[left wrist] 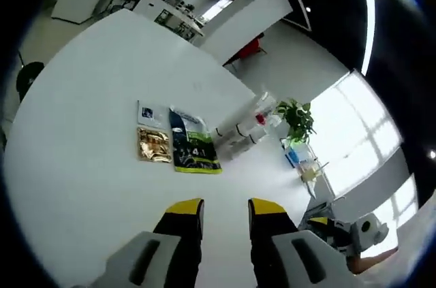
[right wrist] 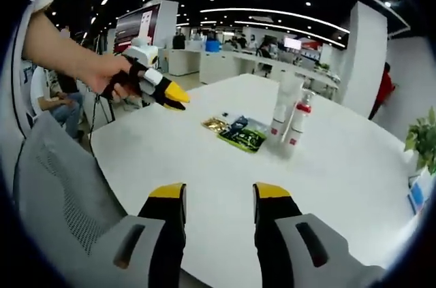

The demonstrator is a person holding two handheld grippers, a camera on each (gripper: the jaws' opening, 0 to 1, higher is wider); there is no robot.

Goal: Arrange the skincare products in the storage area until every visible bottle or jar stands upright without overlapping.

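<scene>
Bottles, two tall white plastic ones [right wrist: 289,119], stand upright at one o'clock beside flat green, gold and blue sachets [right wrist: 238,133] on my white round table [right wrist: 340,179]. Both my right gripper [right wrist: 219,201] and left gripper [left wrist: 225,212] hang empty, jaws apart; sachets remain unsorted, I judge.

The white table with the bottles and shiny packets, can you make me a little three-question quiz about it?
1. True or false: the bottles on the white table are lying flat.
2. Which packet lies nearest the bottles in the right gripper view? A) the gold packet B) the green and black packet C) a red packet
3. Fill in: both the left gripper and the right gripper have jaws that are ____ and hold nothing.

Key: 1. False, they stand upright. 2. B. 3. open.
</scene>
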